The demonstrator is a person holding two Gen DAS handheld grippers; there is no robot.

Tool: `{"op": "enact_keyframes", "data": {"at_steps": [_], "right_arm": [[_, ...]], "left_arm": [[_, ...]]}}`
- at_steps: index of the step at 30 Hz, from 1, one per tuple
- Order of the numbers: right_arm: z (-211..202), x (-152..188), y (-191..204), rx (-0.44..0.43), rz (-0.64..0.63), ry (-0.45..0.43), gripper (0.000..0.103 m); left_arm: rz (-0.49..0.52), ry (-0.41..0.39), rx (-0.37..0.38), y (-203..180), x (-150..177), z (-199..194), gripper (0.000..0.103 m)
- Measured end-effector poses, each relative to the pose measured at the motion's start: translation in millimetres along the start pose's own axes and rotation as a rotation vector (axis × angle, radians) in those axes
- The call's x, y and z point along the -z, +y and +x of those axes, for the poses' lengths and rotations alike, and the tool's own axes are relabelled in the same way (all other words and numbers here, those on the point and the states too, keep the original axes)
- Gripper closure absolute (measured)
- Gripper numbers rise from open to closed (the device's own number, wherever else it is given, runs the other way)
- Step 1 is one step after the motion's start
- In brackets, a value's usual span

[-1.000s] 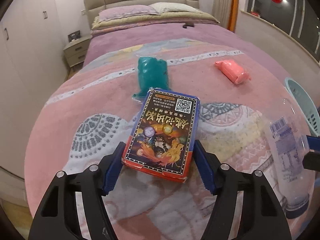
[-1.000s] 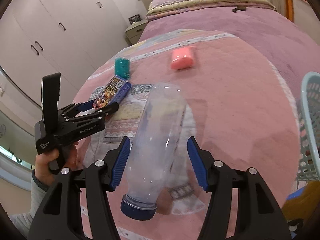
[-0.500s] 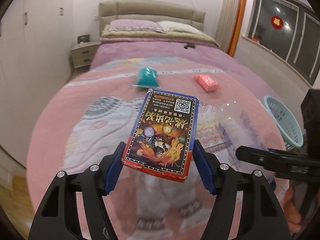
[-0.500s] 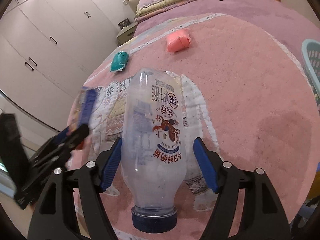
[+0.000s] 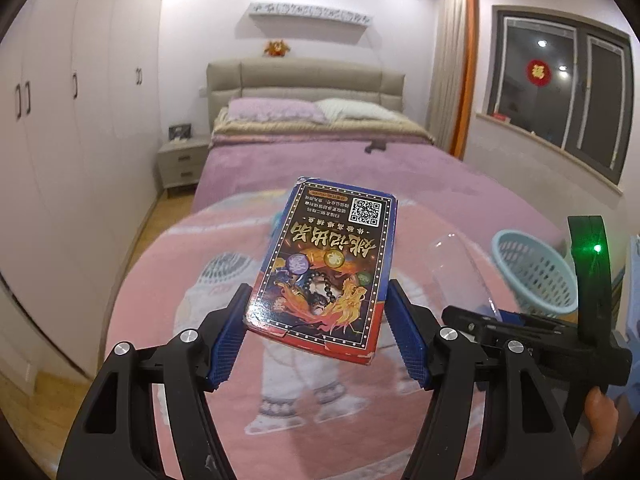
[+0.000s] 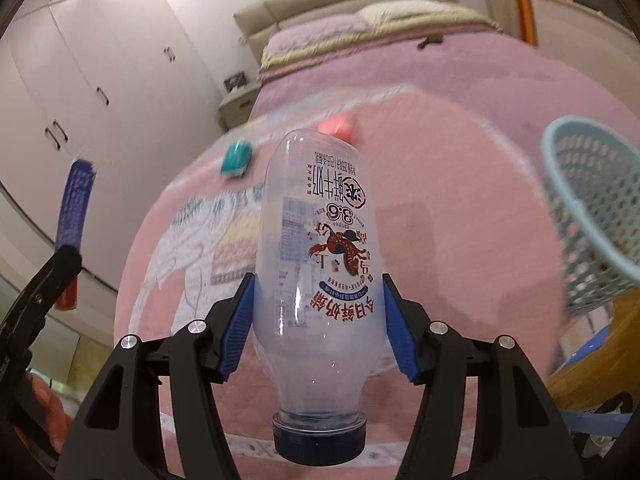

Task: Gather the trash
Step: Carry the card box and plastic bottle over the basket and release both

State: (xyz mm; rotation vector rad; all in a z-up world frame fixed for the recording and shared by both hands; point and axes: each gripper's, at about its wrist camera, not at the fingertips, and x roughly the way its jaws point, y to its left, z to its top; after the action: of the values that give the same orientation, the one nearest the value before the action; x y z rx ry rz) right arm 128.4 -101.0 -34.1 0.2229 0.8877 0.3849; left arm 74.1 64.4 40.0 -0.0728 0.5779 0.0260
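Note:
My left gripper (image 5: 318,330) is shut on a blue and red printed box (image 5: 326,264) and holds it up above the pink bedspread (image 5: 168,280). My right gripper (image 6: 316,326) is shut on a clear plastic bottle (image 6: 316,256) with a blue cap, cap toward the camera, also lifted off the bed. The bottle's base (image 5: 460,264) and the right gripper (image 5: 532,332) show at the right of the left wrist view. A teal packet (image 6: 237,159) and a pink packet (image 6: 338,128) lie on the bed farther away.
A light blue mesh basket (image 5: 536,276) stands at the bed's right side; it also shows in the right wrist view (image 6: 600,216). White wardrobes (image 5: 60,140) line the left wall. A nightstand (image 5: 180,160) and pillows (image 5: 312,110) are at the head of the bed.
Both grippers have lifted their objects higher off the bed and tilted up. The basket has come more into view on the right.

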Motion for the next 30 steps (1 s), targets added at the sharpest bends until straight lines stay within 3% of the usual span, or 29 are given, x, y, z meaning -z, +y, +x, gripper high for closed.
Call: {"op": "enact_keyframes", "data": {"at_steps": [9,16,24,30], "right_arm": [[-68.9,-31.0,-47.2,0.104,0.044,-0.182,0.046],[-107.5,-52.1,-102.4,0.228,0.087,-0.296,0.046],[-110.7,-67.1,-177.6,0.339,0.191,-0.315,0.046],[-107.1,-74.1,-207.7,0.468,0.217,-0.317,0.046]], "left_arm": [[0.094,-0.075,0.040,-68.5,-22.4,-11.0,0.039],[0.225,-0.085,0.076,-135.6,-35.8,15.1,0.039],[0.357,-0.061,0.157,-206.4,-43.7,66.0,0.039],[0.379,0.019,0.282,-249.2,-50.7,114.5,0.039]]}}
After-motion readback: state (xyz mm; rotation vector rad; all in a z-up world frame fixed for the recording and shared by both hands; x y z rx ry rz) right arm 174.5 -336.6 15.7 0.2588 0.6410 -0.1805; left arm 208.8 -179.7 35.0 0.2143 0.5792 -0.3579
